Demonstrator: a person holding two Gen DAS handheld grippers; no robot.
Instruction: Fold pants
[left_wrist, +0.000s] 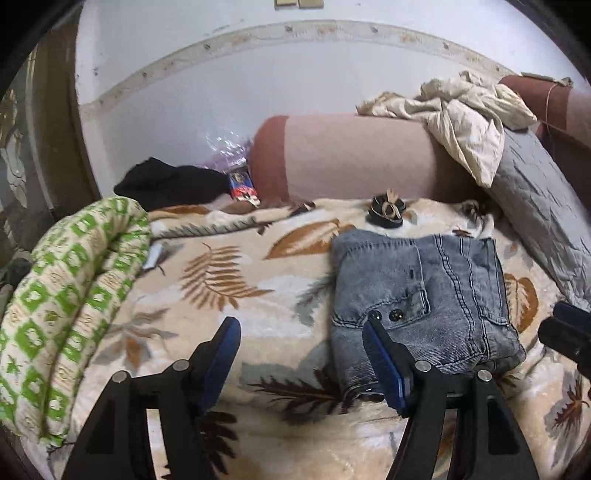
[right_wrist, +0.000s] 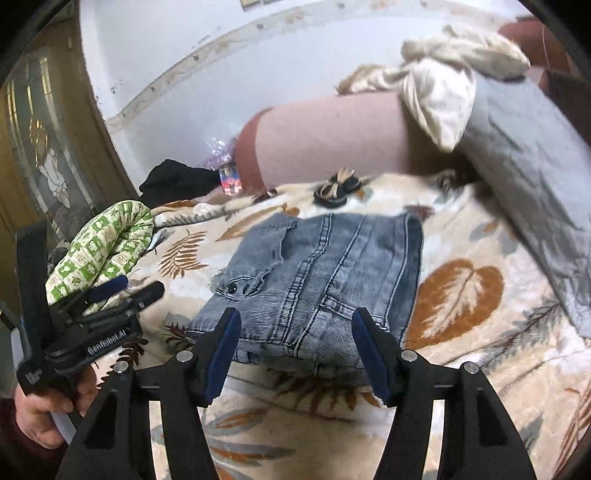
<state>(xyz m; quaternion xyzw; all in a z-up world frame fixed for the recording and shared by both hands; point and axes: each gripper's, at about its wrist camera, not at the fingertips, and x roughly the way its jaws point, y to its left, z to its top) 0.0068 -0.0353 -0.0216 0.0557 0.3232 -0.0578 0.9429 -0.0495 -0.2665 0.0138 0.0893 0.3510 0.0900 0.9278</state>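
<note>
The grey denim pants (left_wrist: 424, 295) lie folded into a compact bundle on the leaf-patterned blanket (left_wrist: 229, 280) of the bed, in front of a pink bolster (left_wrist: 354, 155); the left claw (left_wrist: 301, 354) is spread wide, gripping nothing, just left of the bundle's near edge; the right claw (right_wrist: 291, 354) is likewise spread, empty, at the bundle's near edge; a coiled belt (right_wrist: 334, 190) lies just beyond the pants.

I count one folded pair of jeans (left_wrist: 424, 295), one rolled green quilt (left_wrist: 66, 306), one black cloth (left_wrist: 170, 184), one cream cloth (left_wrist: 461, 110), one coiled belt (left_wrist: 386, 212), two tongs.
</note>
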